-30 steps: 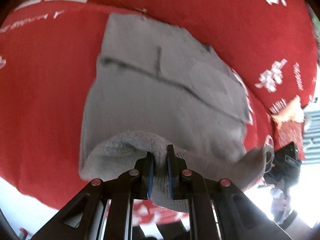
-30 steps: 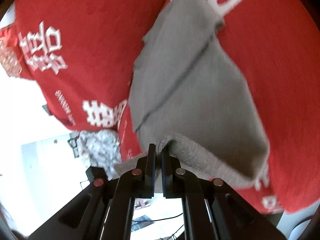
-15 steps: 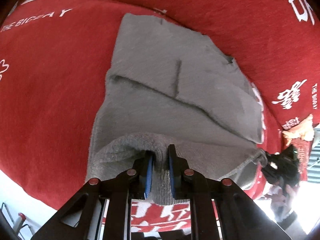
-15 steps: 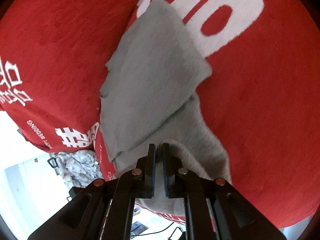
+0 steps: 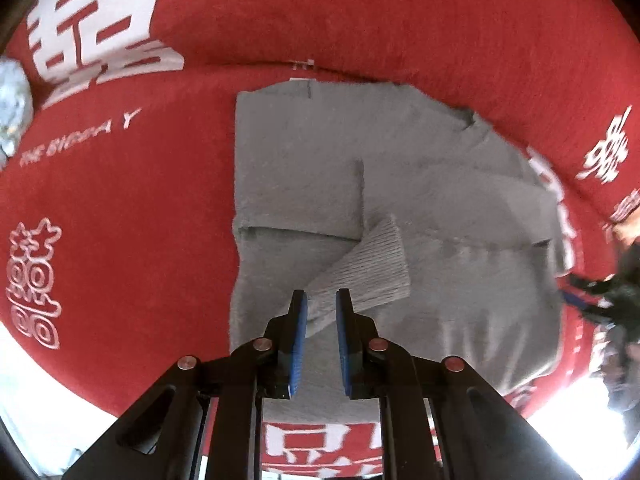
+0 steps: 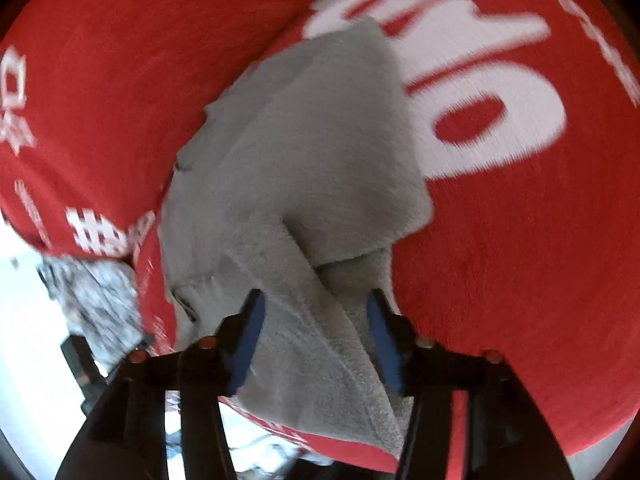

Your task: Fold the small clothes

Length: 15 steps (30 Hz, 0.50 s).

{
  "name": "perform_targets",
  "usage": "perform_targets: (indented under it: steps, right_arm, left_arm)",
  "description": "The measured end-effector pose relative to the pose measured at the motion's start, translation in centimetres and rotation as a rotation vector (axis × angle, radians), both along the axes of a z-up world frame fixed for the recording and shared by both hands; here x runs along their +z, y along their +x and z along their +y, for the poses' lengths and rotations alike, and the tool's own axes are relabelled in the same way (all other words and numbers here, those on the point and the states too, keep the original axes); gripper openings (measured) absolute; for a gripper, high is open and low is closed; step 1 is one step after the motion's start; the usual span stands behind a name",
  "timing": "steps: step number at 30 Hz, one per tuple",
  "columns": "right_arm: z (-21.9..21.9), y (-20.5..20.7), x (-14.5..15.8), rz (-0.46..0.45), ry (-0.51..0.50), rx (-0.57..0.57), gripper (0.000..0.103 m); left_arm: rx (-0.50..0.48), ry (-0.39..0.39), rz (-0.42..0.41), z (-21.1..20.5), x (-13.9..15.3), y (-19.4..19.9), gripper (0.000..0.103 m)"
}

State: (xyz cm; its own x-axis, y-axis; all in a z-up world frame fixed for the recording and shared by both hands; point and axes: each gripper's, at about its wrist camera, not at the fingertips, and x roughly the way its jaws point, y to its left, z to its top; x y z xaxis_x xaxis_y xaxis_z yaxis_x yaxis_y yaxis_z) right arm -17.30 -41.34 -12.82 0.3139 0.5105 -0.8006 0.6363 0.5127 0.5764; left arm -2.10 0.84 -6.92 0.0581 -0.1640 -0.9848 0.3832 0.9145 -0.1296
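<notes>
Sweater [image 5: 400,208], grey and fuzzy, lies folded on a red blanket [image 5: 120,220] with white writing. From the left wrist view, its left edge runs straight down, and a wide band of bare red lies beside that edge. Its top edge sits just under a crease in the blanket. One ribbed cuff [image 5: 372,272] lies slanted across the middle of the sweater.

The left gripper [image 5: 321,312] has its blue-padded jaws a little apart, with a narrow gap. The tip of the cuff shows in that gap, and the pads do not look pressed onto it. The right gripper [image 6: 314,320] has its jaws spread wide. A grey fold of the sweater [image 6: 304,184] runs between them, and neither pad squeezes it. To the right of the sweater in that view, the red blanket [image 6: 520,260] is wide and bare.

White letters on the blanket read "THE BIG DAY" [image 5: 80,136], a bit blurry. Big white Chinese signs [image 5: 100,36] sit above them. A patterned grey-white cloth [image 6: 92,300] hangs at the blanket's left edge in the right wrist view.
</notes>
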Motion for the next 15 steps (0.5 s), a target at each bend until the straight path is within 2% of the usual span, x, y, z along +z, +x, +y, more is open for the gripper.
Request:
perform_targets:
  steps: [5,8,9,10,11,12,13,15]
  right_arm:
    - [1.1,1.5,1.2,0.000,-0.075,0.138,0.058]
    - [1.6,1.8,1.3,-0.004,-0.077,0.173,0.058]
    - [1.7,1.8,1.2,-0.006,-0.075,0.176,0.059]
    - [1.9,1.8,1.1,-0.005,-0.078,0.179,0.059]
    - [2.0,1.8,0.9,0.001,-0.085,0.181,0.059]
    - [2.2,1.7,0.7,0.009,-0.090,0.182,0.059]
    - [2.3,1.6,0.6,0.017,-0.093,0.184,0.059]
    - [2.7,1.6,0.3,0.034,-0.109,0.193,0.059]
  left_arm:
    - [-0.082,0.043,0.027,-2.0,-1.3,-1.0,0.016]
    - [-0.129,0.097,0.045,-3.4,-2.2,-1.7,0.016]
    - [-0.133,0.093,0.033,-3.6,-2.3,-1.9,0.024]
    - [-0.137,0.092,0.025,-3.8,-2.3,-2.0,0.042]
    - [-0.139,0.103,0.006,-3.9,-2.4,-2.2,0.092]
    - [-0.141,0.120,-0.033,-3.9,-2.2,-2.4,0.103]
    - [-0.154,0.127,-0.066,-4.0,-1.9,-2.6,0.103]
    - [-0.194,0.140,-0.075,-4.3,-2.0,-2.9,0.103]
